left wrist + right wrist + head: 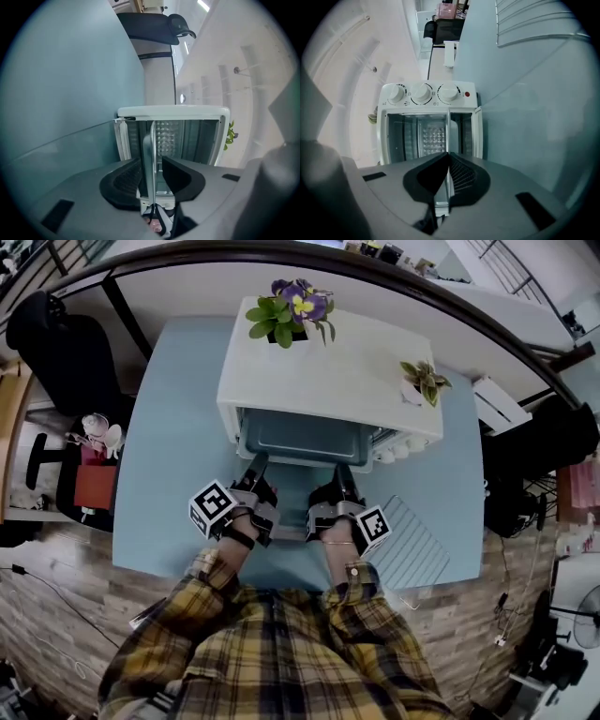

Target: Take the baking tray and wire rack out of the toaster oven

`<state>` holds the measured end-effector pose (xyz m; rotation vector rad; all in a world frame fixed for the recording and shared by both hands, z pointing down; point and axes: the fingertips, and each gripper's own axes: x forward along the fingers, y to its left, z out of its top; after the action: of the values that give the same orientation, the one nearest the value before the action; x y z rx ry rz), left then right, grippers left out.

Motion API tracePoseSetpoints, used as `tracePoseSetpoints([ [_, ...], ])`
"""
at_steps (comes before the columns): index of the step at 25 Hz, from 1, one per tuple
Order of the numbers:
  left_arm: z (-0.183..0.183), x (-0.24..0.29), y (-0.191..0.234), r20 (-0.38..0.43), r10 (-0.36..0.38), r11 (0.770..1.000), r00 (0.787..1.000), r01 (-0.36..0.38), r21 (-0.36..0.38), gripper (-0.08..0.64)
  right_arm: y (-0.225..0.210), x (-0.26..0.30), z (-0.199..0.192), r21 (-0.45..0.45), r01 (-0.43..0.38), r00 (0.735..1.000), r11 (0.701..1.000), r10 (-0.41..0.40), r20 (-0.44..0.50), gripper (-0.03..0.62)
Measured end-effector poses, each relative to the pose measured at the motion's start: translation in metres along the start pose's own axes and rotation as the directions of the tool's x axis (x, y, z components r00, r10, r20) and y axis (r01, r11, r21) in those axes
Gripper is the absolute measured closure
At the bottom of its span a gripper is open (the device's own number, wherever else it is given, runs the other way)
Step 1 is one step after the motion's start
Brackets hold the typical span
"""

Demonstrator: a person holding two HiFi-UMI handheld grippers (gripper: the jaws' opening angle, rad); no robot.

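The white toaster oven stands open on the blue table. The grey baking tray sticks out of its mouth toward me. My left gripper is at the tray's front left. In the left gripper view the tray's thin rim runs edge-on between the pads of the left gripper, with a gap showing beside it. My right gripper is at the front right. In the right gripper view the right gripper is shut on the tray's rim. The wire rack lies on the table at the right.
Two potted plants stand on the oven's top, a flowering one and a small one. The oven's knobs are on its right side. A black chair and a red box are left of the table.
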<state>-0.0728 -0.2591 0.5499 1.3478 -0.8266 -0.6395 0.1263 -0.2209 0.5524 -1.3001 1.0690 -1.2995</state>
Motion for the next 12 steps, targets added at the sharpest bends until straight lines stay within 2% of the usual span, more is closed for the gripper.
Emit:
tracePoseSetpoints([
  [3,-0.001,-0.001,0.005,0.005,0.023,1.000,1.000,-0.023,-0.008,0.452,-0.001,-0.013,-0.002,0.001,0.003,1.000,1.000,-0.003,-0.012,0.578],
  [5,-0.002,-0.004,0.007,0.015,0.037,0.999,0.999,-0.037,-0.028,0.494,-0.001,-0.021,-0.003,0.001,0.001,1.000,1.000,-0.001,-0.023,0.578],
  [12,-0.008,-0.018,0.011,0.020,0.051,0.998,0.998,-0.050,-0.045,0.495,-0.004,-0.035,-0.005,0.012,-0.002,0.999,1.000,0.002,-0.036,0.578],
])
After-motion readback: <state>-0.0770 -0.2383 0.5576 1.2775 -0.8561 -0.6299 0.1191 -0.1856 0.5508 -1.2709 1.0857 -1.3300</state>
